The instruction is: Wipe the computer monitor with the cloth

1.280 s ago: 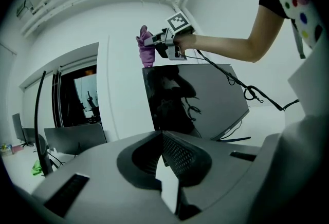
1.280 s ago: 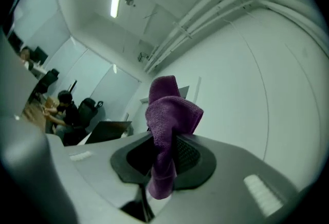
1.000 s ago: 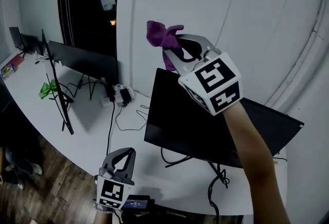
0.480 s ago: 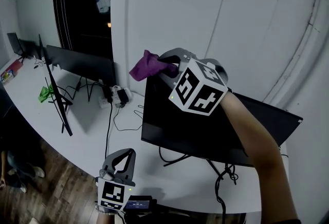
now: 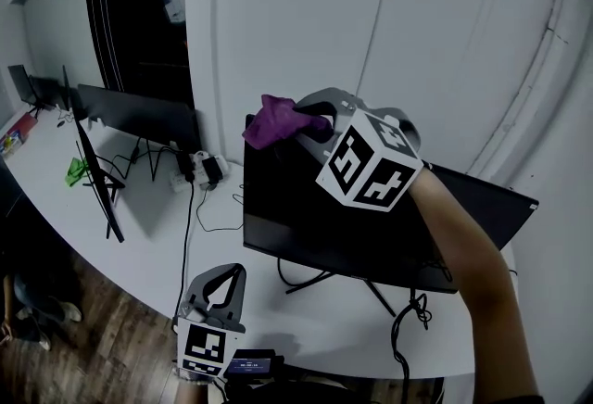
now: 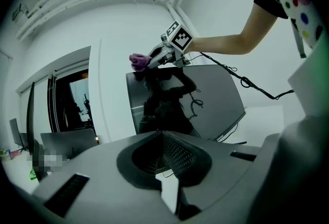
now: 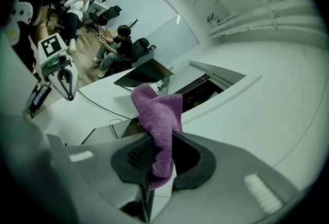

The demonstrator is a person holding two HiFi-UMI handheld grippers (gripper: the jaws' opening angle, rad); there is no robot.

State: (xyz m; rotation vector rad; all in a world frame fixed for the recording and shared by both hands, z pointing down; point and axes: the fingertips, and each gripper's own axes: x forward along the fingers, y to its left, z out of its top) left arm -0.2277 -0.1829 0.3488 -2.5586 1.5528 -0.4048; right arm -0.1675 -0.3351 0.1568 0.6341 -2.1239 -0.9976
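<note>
Where the wipe lands, monitor (image 5: 306,217): dark screen, far on the white desk (image 5: 139,240).
Right gripper (image 5: 310,126): clamped on the cloth (image 5: 271,119).
Left gripper (image 5: 233,274): jaws together, empty, near edge.
Cloth: purple, at monitor's upper left corner; likely soft, light, floppy, best pinched at a bunched fold.

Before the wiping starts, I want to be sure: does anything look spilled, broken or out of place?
Nothing looks spilled or broken. Only a crumpled green thing lies on the desk by the edge-on monitor at the left, and loose cables trail under the near monitor. The right gripper holds the cloth.
</note>
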